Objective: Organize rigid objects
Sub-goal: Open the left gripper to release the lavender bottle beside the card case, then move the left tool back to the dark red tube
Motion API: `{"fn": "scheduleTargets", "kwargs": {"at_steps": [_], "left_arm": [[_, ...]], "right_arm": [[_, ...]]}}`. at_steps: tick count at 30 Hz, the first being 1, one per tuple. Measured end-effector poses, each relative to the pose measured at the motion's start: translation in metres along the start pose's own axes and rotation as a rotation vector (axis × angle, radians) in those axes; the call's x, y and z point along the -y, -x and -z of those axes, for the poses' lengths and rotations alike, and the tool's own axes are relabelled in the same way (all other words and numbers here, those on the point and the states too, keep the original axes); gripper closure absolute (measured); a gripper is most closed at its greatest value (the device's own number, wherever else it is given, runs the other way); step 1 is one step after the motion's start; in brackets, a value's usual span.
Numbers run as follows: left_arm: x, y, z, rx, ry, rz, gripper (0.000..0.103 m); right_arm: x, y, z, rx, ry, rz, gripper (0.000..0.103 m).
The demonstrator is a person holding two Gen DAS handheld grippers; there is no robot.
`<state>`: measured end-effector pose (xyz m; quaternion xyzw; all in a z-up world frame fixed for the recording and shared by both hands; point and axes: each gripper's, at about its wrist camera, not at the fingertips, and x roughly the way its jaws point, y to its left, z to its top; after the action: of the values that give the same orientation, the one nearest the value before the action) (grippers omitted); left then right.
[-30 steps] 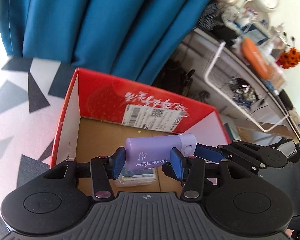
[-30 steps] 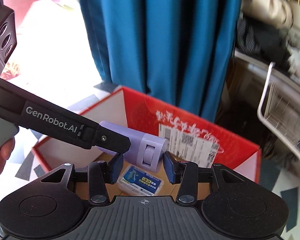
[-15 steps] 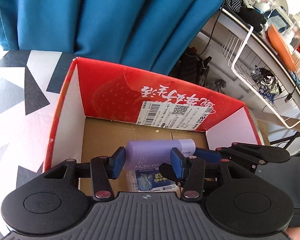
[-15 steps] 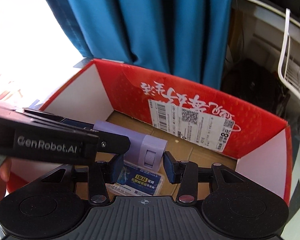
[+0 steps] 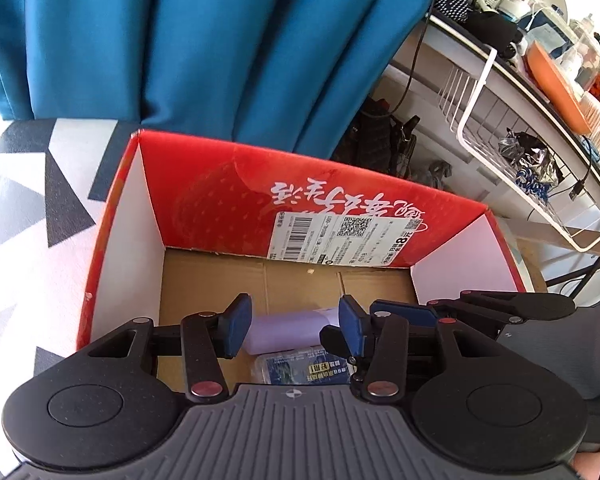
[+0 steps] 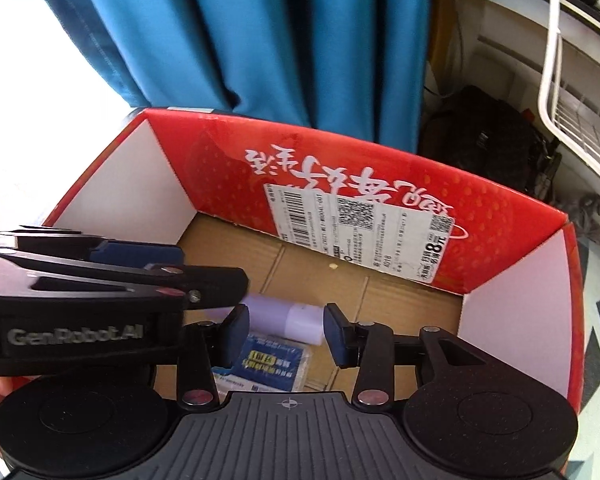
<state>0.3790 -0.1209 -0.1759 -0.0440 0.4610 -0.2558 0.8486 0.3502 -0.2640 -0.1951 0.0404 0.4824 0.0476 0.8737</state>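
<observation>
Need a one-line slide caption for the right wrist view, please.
Lilac plastic bottle lying in the red cardboard box beside a blue-labelled packet, between the right claw fingers.

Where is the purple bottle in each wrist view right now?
Left wrist: purple bottle lies low in the centre, between the tool's blue pads, on the box floor just above the blue packet.
Right wrist: bottle sits low, left of centre, between the pads, its pale cap pointing right.
Shared landmark: the white barcode label on the red box's far wall.
</observation>
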Motion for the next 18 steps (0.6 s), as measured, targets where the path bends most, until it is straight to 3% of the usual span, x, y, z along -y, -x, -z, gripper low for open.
{"fn": "scheduleTargets", "kwargs": {"at_steps": [5, 7, 12, 14, 18], "left_arm": [[0.001, 0.016, 0.002, 0.030, -0.038, -0.038, 0.048], [0.001, 0.026, 0.003, 0.053, -0.054, -0.055, 0.035], [0.005, 0.054, 0.006, 0.122, -0.094, -0.106, 0.007], [0.009, 0.067, 0.010, 0.154, -0.125, -0.136, 0.000], [0.016, 0.091, 0.019, 0.199, -0.181, -0.184, 0.000]], "right_arm": [[0.000, 0.010, 0.002, 0.015, -0.001, 0.015, 0.061], [0.000, 0.018, 0.002, 0.028, -0.005, 0.021, 0.050], [0.002, 0.046, 0.008, 0.086, -0.006, 0.047, 0.003], [0.004, 0.059, 0.013, 0.111, -0.012, 0.033, 0.000], [0.007, 0.087, 0.025, 0.170, -0.034, 0.036, 0.000]]}}
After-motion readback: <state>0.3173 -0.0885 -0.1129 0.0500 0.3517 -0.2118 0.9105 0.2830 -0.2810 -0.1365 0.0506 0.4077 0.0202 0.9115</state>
